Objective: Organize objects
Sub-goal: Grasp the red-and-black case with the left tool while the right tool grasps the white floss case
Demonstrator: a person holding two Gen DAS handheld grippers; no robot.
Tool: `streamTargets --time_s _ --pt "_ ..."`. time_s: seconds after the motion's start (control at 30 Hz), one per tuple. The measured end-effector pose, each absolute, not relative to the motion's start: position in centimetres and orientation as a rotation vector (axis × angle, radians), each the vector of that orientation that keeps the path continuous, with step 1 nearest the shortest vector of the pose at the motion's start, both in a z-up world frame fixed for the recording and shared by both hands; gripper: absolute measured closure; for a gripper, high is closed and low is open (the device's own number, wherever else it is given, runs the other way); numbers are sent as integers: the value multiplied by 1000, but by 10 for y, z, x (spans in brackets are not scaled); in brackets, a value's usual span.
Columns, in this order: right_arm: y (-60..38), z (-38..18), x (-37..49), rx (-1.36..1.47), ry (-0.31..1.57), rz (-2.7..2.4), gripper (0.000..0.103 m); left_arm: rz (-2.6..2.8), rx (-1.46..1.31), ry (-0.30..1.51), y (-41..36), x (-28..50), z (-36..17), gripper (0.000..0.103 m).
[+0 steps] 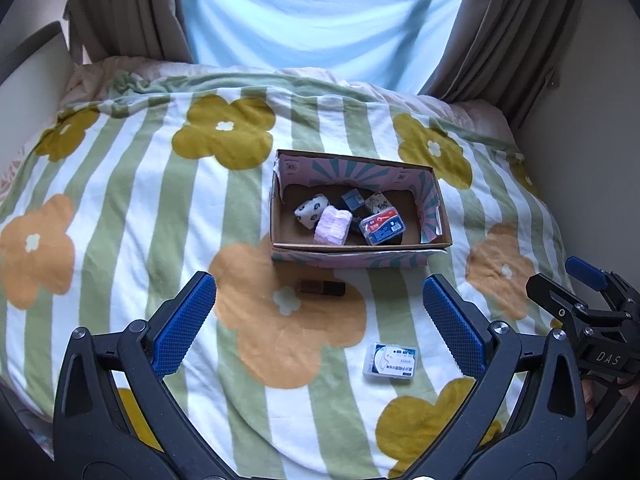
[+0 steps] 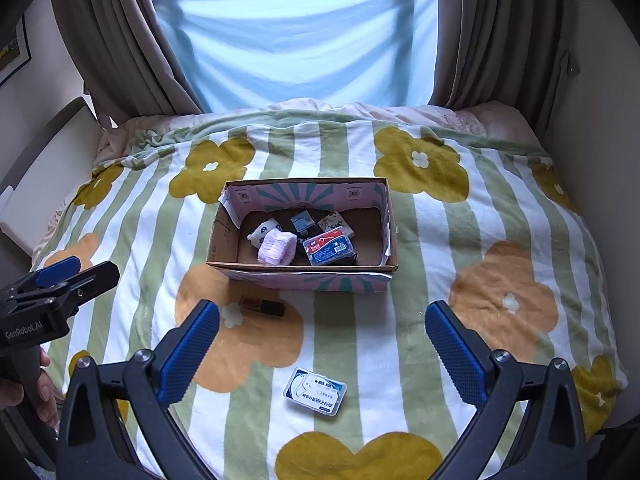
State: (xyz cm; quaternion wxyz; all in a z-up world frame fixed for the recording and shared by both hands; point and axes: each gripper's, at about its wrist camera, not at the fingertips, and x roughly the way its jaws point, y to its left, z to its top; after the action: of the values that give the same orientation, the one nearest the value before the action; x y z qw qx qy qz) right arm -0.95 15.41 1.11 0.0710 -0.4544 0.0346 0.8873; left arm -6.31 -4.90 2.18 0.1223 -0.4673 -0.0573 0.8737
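The cardboard box on the bed already holds several small items, including a pink roll and a red-and-blue case. Just in front of the box lies a dark tube; nearer the grippers, a white case. Both remain to be packed, I judge. The left gripper and right gripper hover with jaws wide, empty.
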Motion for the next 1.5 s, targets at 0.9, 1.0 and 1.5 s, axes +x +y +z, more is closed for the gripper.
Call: streamTargets --time_s 0.9,1.0,1.5 --pt "146 -205 10 -1540 374 2263 1 2203 -1637 27 19 -138 -195 0" --pt "145 -227 11 -1535 402 2232 1 2186 -1656 25 27 -148 -225 0" --pt "136 -276 -2 -1525 366 2156 1 2194 -1709 -19 48 -176 -295 0"
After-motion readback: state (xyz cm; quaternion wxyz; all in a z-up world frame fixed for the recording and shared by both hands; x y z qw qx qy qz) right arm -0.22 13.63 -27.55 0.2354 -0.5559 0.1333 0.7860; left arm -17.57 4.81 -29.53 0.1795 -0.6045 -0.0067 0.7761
